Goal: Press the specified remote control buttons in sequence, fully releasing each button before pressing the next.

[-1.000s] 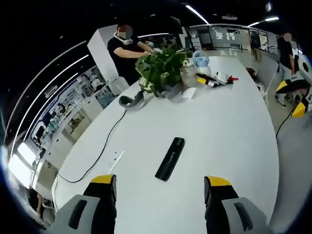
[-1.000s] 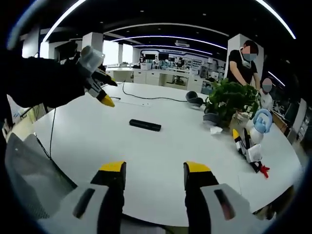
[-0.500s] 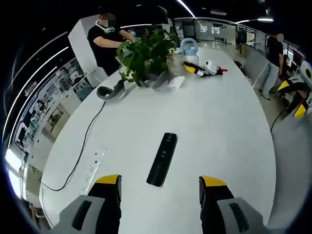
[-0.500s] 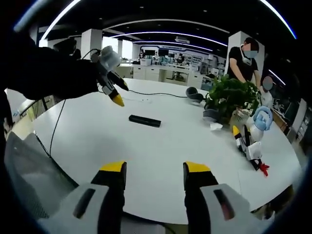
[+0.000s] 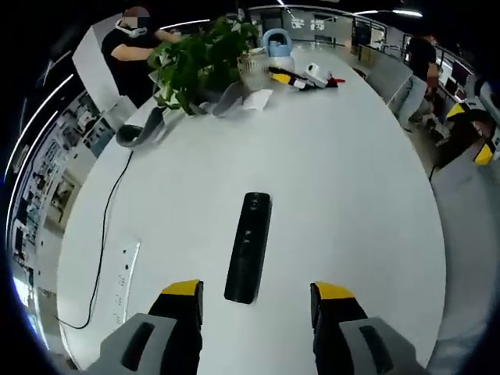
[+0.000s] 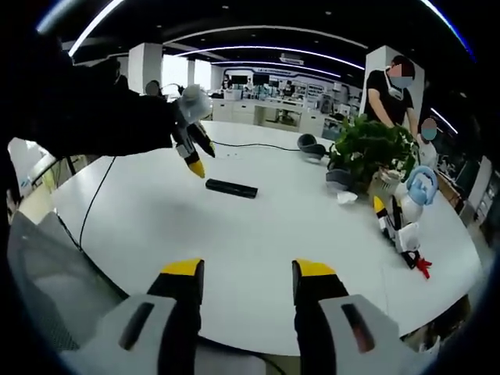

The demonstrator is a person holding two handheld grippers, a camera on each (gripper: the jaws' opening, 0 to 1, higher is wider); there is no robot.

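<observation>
Right now I am in the approach, before any button is pressed: my left tool (image 5: 251,301) hovers just above the near end of the remote (image 5: 248,246), jaws spread apart and gripping nothing. The remote lies flat on the white table (image 5: 344,180), lengthwise between my jaws, its buttoned end pointing away toward the plant (image 5: 191,58). From the right gripper view I see the left tool (image 6: 194,152) tilted down, yellow tips close over the remote (image 6: 231,188) but apart from it — no contact yet, as far as I can judge.

My right tool (image 6: 243,273) hangs back near the table's edge, released too, well apart from the remote.

Next, I think, the call is to bring one jaw tip down on the first target button, press, then lift fully clear before moving on. Which button that is I cannot tell; the keys are too small to read.

Room is generous — bare table all around the remote. A cable (image 5: 105,234) runs off to the left, near a strip of sockets (image 5: 125,273); the clutter of bottles (image 5: 301,76) sits far off beyond the plant.
</observation>
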